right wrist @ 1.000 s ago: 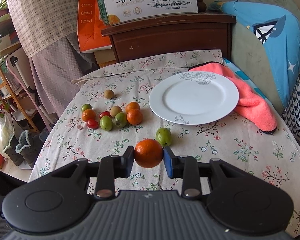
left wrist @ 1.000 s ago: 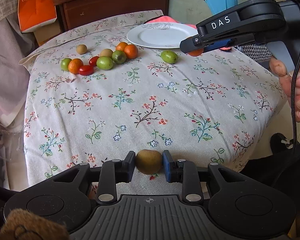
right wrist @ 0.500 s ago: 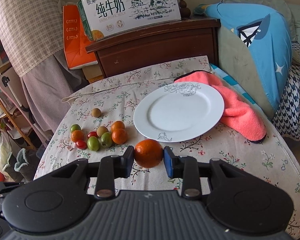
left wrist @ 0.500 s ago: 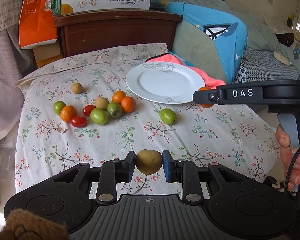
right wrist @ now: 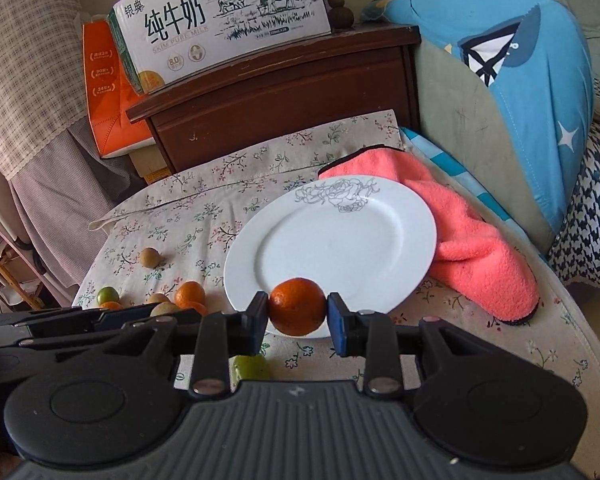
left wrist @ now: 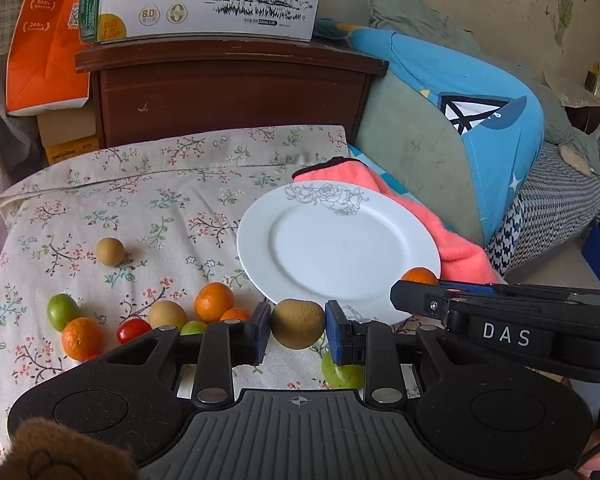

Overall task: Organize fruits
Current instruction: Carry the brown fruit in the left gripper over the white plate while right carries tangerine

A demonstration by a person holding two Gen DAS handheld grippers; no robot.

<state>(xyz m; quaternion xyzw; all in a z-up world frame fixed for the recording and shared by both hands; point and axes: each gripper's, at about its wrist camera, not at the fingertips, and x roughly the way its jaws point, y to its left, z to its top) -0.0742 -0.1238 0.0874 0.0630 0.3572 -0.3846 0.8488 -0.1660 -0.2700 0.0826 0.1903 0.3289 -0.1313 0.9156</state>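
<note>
Left wrist view: left gripper (left wrist: 297, 330) is clamping a round brown-green fruit (left wrist: 297, 323) at the white round plate's (left wrist: 340, 248) near rim; the right gripper's black body is crowding the right side.

Right wrist view: right gripper (right wrist: 297, 312) is pinching a round orange tangerine (right wrist: 298, 306) over that plate's (right wrist: 332, 240) near edge; a pink fleece cloth (right wrist: 472, 240) is bordering the plate's far right.

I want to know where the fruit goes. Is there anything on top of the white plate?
Nothing lies on the white plate yet. The right gripper holds an orange near its front rim, so a small strip of plate behind the orange is hidden.
</note>
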